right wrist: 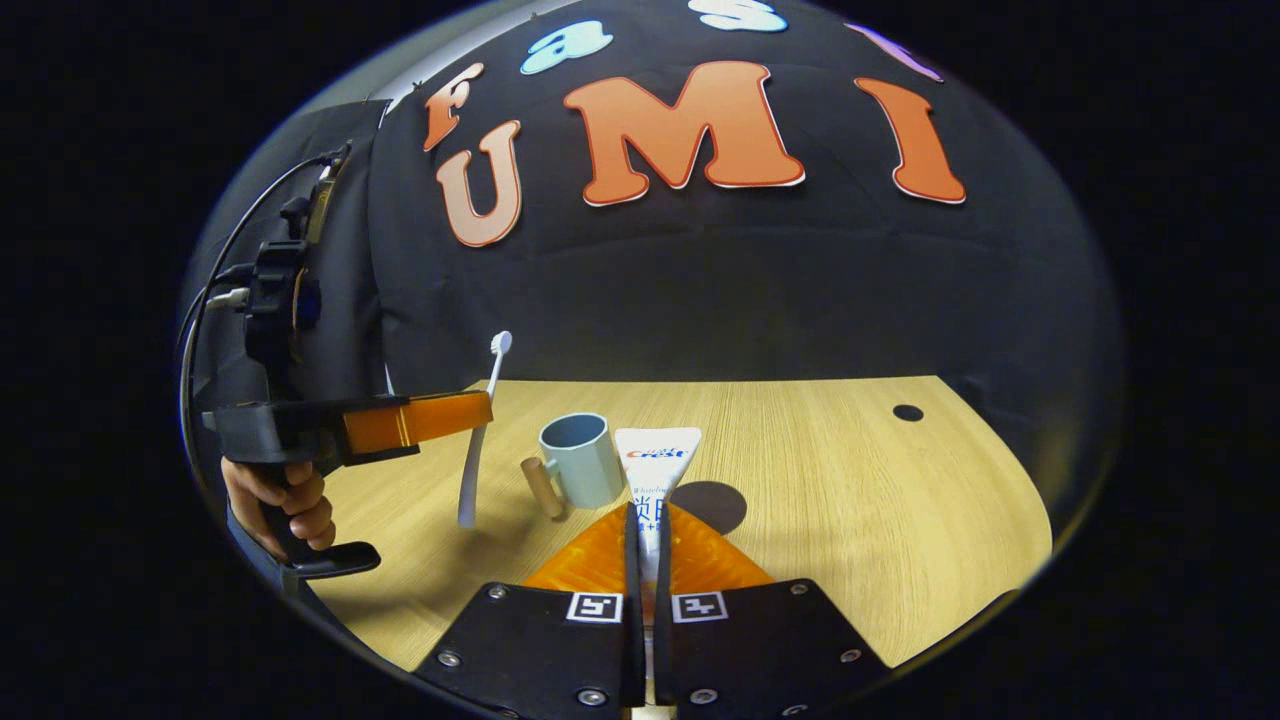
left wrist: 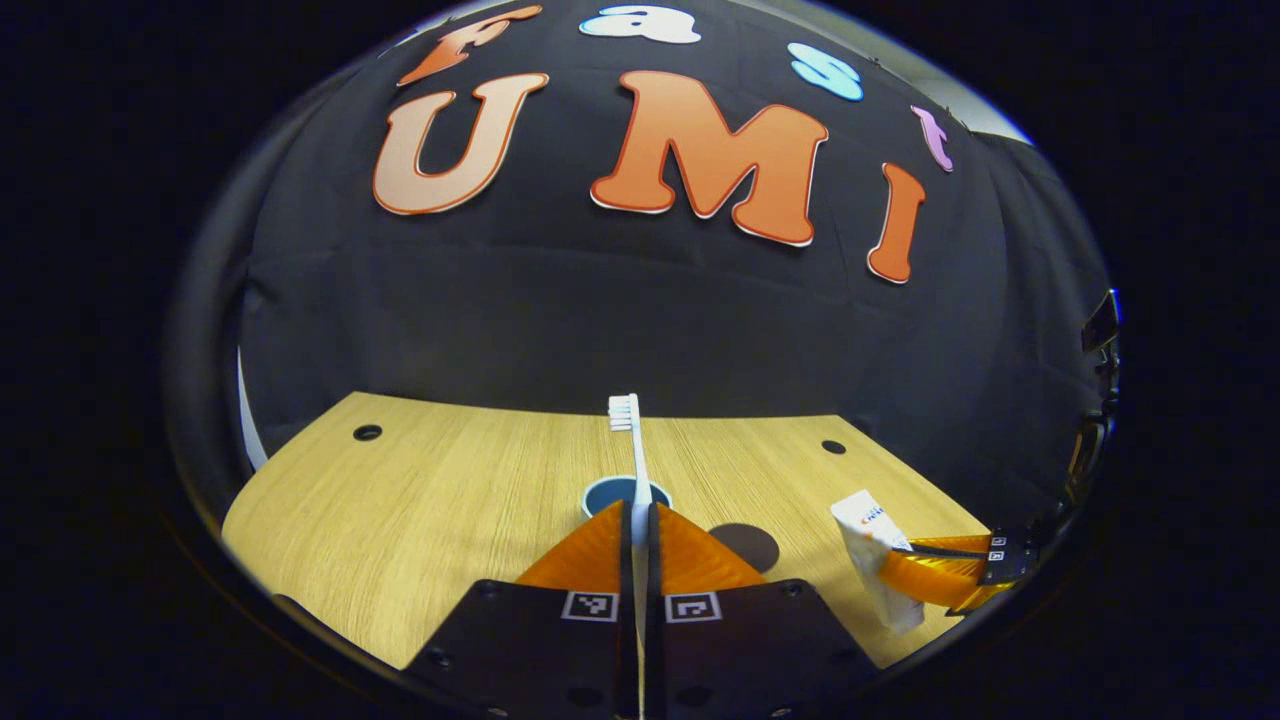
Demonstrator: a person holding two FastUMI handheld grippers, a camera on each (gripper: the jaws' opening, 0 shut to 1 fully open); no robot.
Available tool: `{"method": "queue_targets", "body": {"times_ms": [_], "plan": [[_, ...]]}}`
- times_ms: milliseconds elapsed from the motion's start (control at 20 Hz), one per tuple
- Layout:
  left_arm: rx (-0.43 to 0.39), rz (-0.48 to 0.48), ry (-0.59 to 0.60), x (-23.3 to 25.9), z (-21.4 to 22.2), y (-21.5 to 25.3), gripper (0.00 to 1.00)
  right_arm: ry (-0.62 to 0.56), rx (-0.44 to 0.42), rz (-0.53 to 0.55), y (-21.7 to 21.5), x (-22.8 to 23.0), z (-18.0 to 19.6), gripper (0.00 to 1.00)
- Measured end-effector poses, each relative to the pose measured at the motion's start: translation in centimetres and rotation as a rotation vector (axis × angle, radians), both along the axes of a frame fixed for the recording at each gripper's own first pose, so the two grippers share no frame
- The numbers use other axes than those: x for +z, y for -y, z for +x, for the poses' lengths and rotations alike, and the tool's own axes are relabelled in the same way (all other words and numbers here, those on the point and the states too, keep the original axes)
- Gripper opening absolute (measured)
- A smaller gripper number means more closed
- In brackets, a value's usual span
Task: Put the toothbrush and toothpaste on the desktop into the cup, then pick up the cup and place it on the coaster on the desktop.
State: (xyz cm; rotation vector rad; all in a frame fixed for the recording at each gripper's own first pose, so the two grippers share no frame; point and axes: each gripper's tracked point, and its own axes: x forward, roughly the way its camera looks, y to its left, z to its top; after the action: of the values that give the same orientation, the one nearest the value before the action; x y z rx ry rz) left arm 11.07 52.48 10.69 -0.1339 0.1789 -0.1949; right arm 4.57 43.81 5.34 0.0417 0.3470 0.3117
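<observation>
Left gripper view: fingers clamp the toothbrush, hiding most of the cup — right fingers pinch toothpaste.

Even, fairly bright overhead light on the tabletop, soft short shadows beside the cup and toothbrush, no strong glare, sharp focus centrally, heavy fisheye bending at the edges, dark dim backdrop.

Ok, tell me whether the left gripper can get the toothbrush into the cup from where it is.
Probably yes. The left gripper holds the toothbrush upright, lifted beside the cup, whose open mouth faces up. Nothing stands between them. The right gripper, holding the toothpaste, is close and may crowd it.
</observation>
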Motion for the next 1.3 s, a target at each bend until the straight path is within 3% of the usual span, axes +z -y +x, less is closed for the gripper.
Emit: {"method": "queue_targets", "body": {"times_ms": [350, 700, 1300], "plan": [[0.043, -0.016, 0.125, 2.8, 7.0, 0.5, 0.02, 0.045, -0.011, 0.011, 0.6, 1.8, 2.5, 0.04], [0.051, -0.053, 0.133, 2.7, 12.2, 0.4, 0.02, 0.061, 0.010, 0.013, -0.6, 1.3, 5.0, 0.04], [0.007, -0.031, -0.008, -4.4, 16.0, 2.9, 0.03, 0.095, 0.006, 0.019, -1.0, 1.2, 8.9, 0.04]]}}
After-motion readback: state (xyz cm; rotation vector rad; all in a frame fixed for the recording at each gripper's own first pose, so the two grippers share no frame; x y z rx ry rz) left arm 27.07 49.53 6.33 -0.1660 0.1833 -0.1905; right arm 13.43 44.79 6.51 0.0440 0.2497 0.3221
